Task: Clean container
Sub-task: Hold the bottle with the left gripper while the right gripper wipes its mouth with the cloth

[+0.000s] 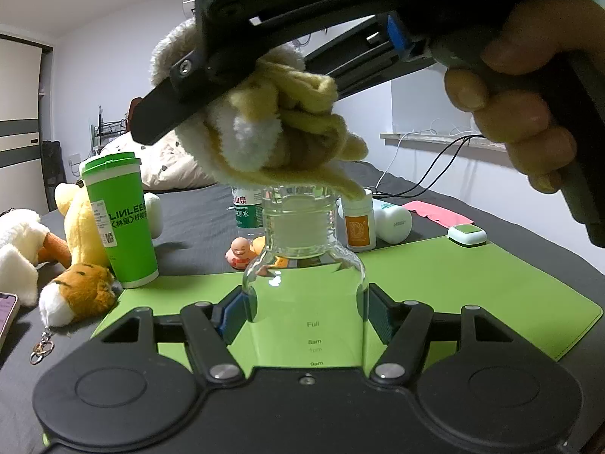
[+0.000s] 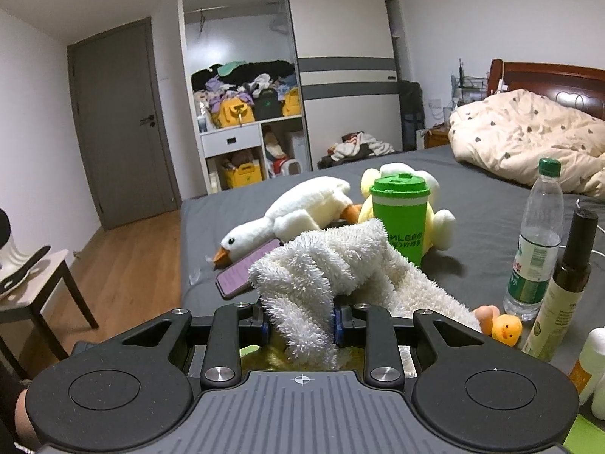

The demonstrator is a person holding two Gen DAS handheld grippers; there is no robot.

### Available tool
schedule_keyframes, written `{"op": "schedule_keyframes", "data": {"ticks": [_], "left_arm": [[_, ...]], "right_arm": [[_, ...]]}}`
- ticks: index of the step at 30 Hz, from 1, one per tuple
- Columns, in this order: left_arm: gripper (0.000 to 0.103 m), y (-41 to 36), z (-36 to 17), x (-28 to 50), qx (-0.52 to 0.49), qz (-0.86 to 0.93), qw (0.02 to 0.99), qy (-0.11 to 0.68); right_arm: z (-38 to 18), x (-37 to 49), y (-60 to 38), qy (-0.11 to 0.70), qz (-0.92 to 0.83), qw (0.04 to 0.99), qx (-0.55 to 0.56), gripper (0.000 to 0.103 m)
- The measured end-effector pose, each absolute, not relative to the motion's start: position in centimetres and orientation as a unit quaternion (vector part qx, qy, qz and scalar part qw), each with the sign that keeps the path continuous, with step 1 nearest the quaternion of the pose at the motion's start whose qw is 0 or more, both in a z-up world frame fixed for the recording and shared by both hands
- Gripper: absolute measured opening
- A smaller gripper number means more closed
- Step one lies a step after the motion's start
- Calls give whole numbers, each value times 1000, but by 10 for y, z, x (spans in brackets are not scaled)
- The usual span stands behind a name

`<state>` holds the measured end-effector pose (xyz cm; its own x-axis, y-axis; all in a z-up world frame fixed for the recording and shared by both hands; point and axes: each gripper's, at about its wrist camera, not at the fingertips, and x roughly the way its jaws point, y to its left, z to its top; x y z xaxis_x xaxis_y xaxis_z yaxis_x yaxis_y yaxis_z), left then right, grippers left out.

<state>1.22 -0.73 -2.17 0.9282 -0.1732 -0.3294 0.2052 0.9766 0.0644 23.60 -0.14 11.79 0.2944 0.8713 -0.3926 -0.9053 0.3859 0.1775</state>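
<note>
My left fingers (image 1: 306, 302) clamped the clear glass bottle (image 1: 302, 265) upright on the green mat (image 1: 472, 283). My right fingers (image 1: 211, 87), pinching a fluffy cloth (image 1: 272, 128), hung directly above its open mouth, the cloth touching the rim, the bottle's long axis vertical.

Both views are being lit evenly by soft indoor light; edges are being bent by fisheye distortion, and corners are being darkened.
</note>
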Motion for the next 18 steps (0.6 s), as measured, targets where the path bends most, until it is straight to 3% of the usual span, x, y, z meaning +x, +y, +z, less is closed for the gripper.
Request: {"op": "schedule_keyframes", "data": {"ticks": [18], "left_arm": [[64,-9,-22,12,54,-98,980,165]], "right_arm": [[144,226,-38,213,529,821,-24,28]]}}
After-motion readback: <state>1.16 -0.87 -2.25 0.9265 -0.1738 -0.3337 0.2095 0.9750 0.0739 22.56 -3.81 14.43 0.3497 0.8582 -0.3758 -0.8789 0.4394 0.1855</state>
